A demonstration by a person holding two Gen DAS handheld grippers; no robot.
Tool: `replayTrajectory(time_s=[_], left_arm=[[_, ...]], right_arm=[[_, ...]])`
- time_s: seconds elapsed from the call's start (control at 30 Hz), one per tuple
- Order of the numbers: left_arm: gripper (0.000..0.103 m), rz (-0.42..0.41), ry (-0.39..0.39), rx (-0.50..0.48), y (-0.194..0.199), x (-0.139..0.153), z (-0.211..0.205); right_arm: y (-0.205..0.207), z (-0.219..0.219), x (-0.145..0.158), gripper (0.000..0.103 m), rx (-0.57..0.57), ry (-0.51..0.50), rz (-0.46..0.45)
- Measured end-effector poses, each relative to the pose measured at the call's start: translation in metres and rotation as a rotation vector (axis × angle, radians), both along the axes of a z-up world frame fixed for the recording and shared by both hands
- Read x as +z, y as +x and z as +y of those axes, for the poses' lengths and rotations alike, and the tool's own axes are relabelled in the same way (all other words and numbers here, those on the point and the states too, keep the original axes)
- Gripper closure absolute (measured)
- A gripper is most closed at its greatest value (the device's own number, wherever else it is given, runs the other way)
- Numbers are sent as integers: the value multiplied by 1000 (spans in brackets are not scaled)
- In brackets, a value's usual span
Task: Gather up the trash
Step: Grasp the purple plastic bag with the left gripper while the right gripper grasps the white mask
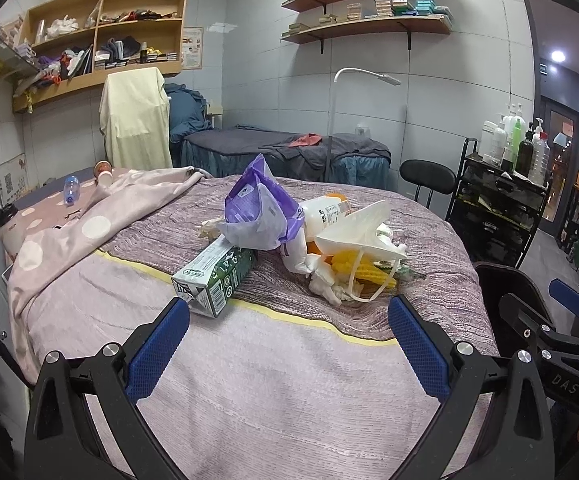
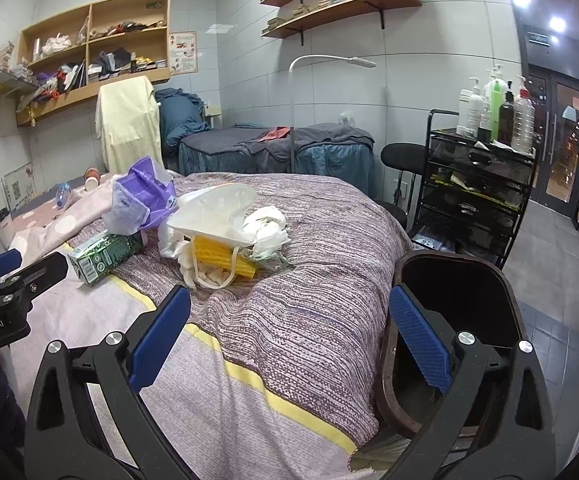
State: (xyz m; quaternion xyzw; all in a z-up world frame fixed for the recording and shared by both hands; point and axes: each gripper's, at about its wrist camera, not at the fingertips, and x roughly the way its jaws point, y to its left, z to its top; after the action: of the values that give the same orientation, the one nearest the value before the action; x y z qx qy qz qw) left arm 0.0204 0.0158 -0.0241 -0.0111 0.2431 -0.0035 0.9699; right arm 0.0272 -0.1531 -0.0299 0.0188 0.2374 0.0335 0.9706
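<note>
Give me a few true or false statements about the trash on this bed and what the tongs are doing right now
1. Both tongs, left and right, are open and hold nothing. True.
2. The green carton stands upright. False: it lies on its side.
3. A dark bin stands beside the bed, on the right tongs' side. True.
4. The purple bag is already inside the bin. False: it sits on the bed atop the trash pile.

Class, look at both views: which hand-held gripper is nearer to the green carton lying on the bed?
Left. The left hand-held gripper hovers open just short of the green carton, one fingertip close beside it. The right hand-held gripper sits farther away, open, by the dark bin.
</note>
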Motion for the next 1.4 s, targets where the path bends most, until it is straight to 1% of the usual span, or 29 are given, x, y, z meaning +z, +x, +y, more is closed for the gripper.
replayTrajectory(time_s=[0.13, 0.23, 0.37, 0.43, 0.57, 0.7, 0.73, 0.83, 0.87, 0.93, 0.97, 1.0, 1.03, 1.07, 1.1, 1.13, 1.17, 1.2, 1.23, 1.3, 1.4], left_arm=[[6, 58, -55, -37, 18, -4, 14], [6, 82, -56, -45, 35, -2, 25], [6, 117, -83, -70, 64, 5, 38], [9, 132, -78, -81, 79, 9, 41], [13, 181, -82, -97, 109, 10, 43], [18, 227, -56, -94, 136, 7, 41], [19, 237, -49, -94, 142, 6, 40], [26, 275, -43, -86, 158, 0, 37], [28, 287, -44, -81, 163, -1, 37], [34, 298, -52, -78, 167, -4, 39], [40, 302, -59, -76, 169, -5, 39], [43, 305, -66, -76, 171, -6, 40], [43, 304, -75, -77, 171, -6, 40], [47, 299, -85, -81, 171, -5, 41], [52, 295, -87, -81, 172, -5, 41], [54, 291, -87, -81, 173, -4, 42], [61, 284, -85, -79, 173, -3, 41], [73, 273, -84, -76, 172, -1, 41], [78, 262, -92, -80, 172, 0, 42], [83, 248, -106, -72, 171, 5, 44], [85, 219, -116, -66, 167, 13, 48]], right_arm=[[22, 7, -3, 5, 89, -23, 33], [39, 14, -4, 5, 146, -59, 49], [67, 26, -5, 5, 240, -67, 77], [82, 31, -5, 7, 269, -68, 88], [108, 43, -6, 15, 334, -92, 103], [130, 58, -11, 23, 375, -173, 112], [136, 62, -12, 23, 391, -189, 119], [149, 70, -15, 29, 420, -231, 133], [153, 74, -16, 31, 430, -249, 134], [159, 80, -21, 40, 444, -283, 142], [163, 82, -24, 50, 448, -299, 153], [167, 84, -27, 65, 453, -311, 162], [170, 84, -29, 73, 457, -318, 169], [172, 85, -31, 83, 460, -318, 172], [173, 84, -31, 91, 461, -315, 169], [172, 83, -30, 93, 462, -311, 158], [171, 82, -28, 98, 463, -307, 147], [170, 82, -25, 100, 463, -301, 135], [167, 80, -22, 100, 460, -293, 121], [164, 79, -16, 101, 458, -283, 104], [158, 75, -5, 101, 455, -263, 77]])
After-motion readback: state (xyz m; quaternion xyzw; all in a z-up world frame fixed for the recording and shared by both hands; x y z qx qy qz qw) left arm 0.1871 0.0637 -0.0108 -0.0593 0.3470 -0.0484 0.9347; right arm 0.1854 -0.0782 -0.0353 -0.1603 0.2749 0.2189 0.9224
